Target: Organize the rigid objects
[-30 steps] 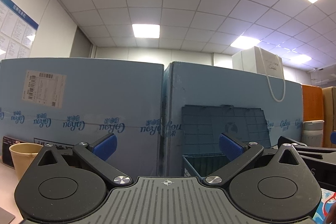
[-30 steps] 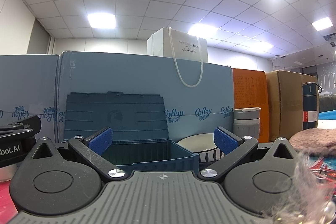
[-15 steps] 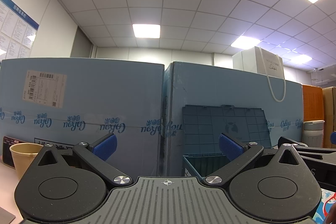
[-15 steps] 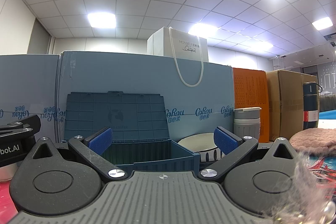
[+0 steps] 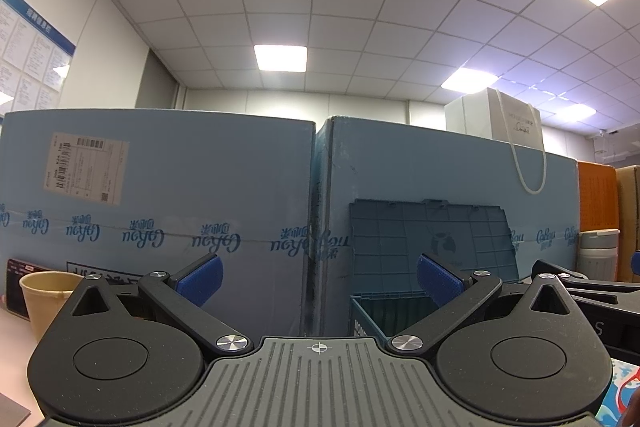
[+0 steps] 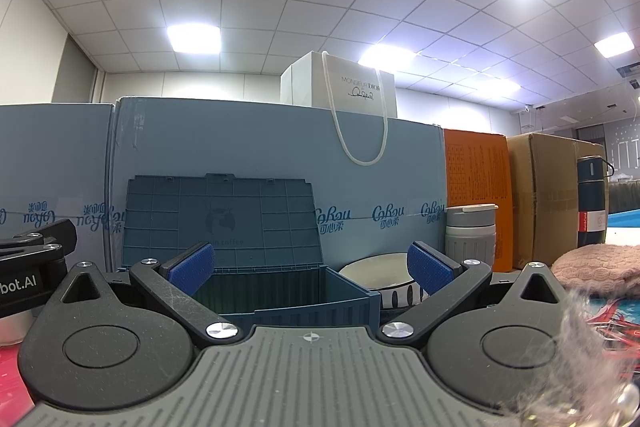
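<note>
Two big blue cartons [image 5: 160, 211] fill the back of both views, side by side, printed with a repeating "CoRou" logo that reads upside down on the left one, where a white shipping label [image 5: 86, 173] with barcodes is too small to read. On top of the right carton sits a white bag [image 6: 340, 89] marked "MONSIEUR DIOR", its cord handle hanging down the carton face. To the right stand an orange box [image 6: 476, 195] and a brown carton [image 6: 552, 199]. In front, on the tabletop, a blue crate [image 6: 288, 287] stands open, its lid tilted back against the carton with faint lettering ending in "coffee". Just right of it is a white bowl [image 6: 380, 271], then a grey cup [image 6: 470, 239], a dark flask [image 6: 592, 207] with a red-and-white label I can't read, and a pink knit [image 6: 592, 267]. A paper cup [image 5: 48, 291] stands far left. The left gripper [image 5: 318, 281] is level, fingers [image 5: 200, 277] wide with nothing between; "bot.AI" shows on its body. The right gripper [image 6: 310, 269] is level too, aimed at the crate, fingers [image 6: 192, 267] wide and bare.
</note>
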Action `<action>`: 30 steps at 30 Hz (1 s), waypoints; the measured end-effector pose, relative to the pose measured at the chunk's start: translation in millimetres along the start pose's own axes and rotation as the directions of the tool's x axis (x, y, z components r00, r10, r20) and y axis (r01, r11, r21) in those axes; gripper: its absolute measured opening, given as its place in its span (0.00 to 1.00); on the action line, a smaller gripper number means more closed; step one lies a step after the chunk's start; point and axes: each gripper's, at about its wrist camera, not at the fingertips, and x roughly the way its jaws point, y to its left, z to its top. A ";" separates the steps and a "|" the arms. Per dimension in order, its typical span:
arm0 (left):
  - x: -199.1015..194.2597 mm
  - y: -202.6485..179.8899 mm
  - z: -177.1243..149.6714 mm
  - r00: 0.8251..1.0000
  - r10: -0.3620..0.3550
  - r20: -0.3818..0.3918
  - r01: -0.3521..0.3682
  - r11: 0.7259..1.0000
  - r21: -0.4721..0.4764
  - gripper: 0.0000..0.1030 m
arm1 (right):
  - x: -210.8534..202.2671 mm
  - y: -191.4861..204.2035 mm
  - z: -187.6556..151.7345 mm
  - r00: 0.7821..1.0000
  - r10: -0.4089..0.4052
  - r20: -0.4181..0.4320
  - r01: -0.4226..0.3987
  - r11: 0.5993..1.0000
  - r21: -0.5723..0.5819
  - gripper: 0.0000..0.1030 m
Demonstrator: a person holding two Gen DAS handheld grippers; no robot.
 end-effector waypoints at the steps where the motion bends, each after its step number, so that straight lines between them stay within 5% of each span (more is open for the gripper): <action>1: 0.0 0.0 0.0 1.000 0.000 0.000 0.000 1.000 0.000 1.00 | 0.0 0.0 0.1 1.000 0.000 0.001 0.000 1.000 0.000 1.00; 30: 0.5 -0.6 0.0 1.000 0.002 -0.004 -0.002 1.000 0.002 1.00 | -0.7 -0.6 0.2 1.000 0.002 -0.002 -0.002 1.000 0.000 1.00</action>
